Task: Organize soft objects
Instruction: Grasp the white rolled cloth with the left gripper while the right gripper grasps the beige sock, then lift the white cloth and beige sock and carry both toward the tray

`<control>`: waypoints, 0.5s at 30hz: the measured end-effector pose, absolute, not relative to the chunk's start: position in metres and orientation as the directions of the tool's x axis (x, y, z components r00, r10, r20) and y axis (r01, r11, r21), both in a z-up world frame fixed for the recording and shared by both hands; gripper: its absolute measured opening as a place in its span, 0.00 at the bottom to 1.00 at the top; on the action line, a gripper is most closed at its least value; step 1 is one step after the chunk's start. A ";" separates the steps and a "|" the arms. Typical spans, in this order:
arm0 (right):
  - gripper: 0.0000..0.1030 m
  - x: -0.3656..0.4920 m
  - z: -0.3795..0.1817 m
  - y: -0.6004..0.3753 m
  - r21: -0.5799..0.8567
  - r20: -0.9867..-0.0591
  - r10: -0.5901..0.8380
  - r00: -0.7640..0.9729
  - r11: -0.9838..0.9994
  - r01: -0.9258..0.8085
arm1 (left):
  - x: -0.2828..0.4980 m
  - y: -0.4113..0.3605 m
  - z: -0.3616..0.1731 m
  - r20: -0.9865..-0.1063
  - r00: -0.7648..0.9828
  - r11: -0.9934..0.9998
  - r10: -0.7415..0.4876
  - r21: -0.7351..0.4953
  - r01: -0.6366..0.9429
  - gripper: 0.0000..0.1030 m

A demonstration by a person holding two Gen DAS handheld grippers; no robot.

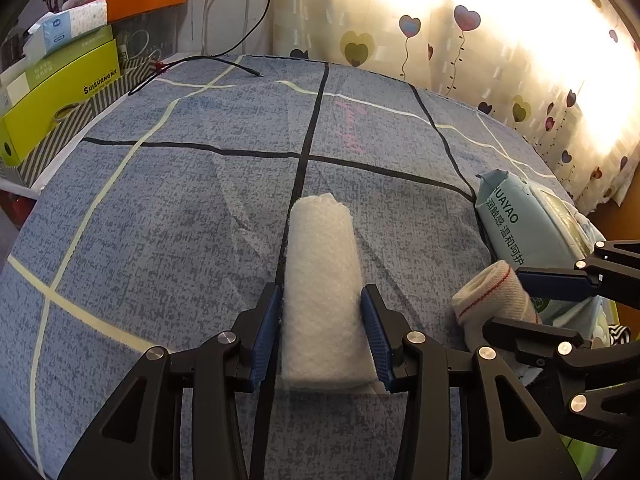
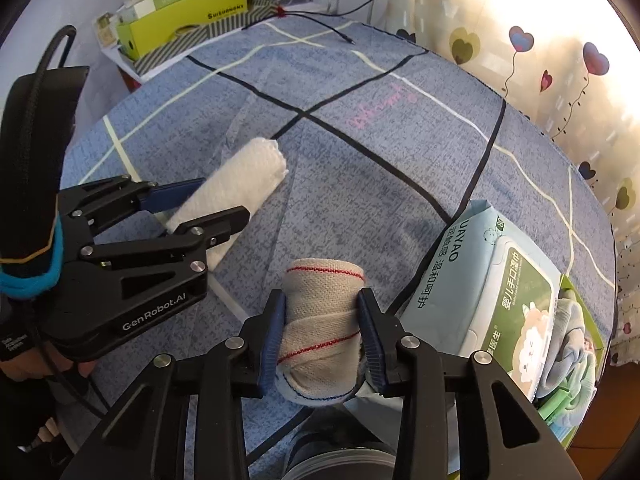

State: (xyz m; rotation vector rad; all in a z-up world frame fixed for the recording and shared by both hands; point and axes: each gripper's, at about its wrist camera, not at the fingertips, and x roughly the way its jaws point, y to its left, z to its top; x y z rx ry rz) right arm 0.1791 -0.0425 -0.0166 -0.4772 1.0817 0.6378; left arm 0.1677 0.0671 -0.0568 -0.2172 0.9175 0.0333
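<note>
A rolled white towel (image 1: 322,280) lies on the blue checked cloth (image 1: 180,208). My left gripper (image 1: 322,312) is shut on the towel, one pad on each side. The towel also shows in the right wrist view (image 2: 244,176), with the left gripper (image 2: 214,200) around it. My right gripper (image 2: 322,320) is shut on a beige rolled bandage with red stripes (image 2: 324,316). The bandage also shows in the left wrist view (image 1: 492,292), held by the right gripper (image 1: 524,304) just right of the towel.
A light blue wet wipes pack (image 2: 496,288) lies to the right, also in the left wrist view (image 1: 524,224). Folded cloths (image 2: 568,356) lie beyond it. Green boxes (image 1: 60,88) stand at the far left. A black cable (image 1: 224,60) lies at the far edge. A heart-patterned curtain (image 1: 480,40) hangs behind.
</note>
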 end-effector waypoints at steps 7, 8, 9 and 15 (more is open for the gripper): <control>0.33 0.176 -0.010 -0.044 -0.039 -0.902 0.269 0.336 0.727 -0.685 | 0.164 0.071 -0.057 -0.788 0.612 0.969 -0.070 -0.199 -0.144 0.29; 0.33 0.175 -0.009 -0.045 -0.034 -0.900 0.275 0.338 0.729 -0.684 | 0.163 0.072 -0.057 -0.787 0.612 0.968 -0.075 -0.205 -0.145 0.28; 0.33 0.175 -0.009 -0.046 -0.031 -0.898 0.279 0.340 0.731 -0.682 | 0.162 0.071 -0.057 -0.787 0.613 0.968 -0.075 -0.206 -0.146 0.27; 0.33 0.170 -0.003 -0.048 -0.005 -0.885 0.311 0.346 0.736 -0.677 | 0.159 0.072 -0.056 -0.787 0.611 0.966 -0.085 -0.216 -0.143 0.26</control>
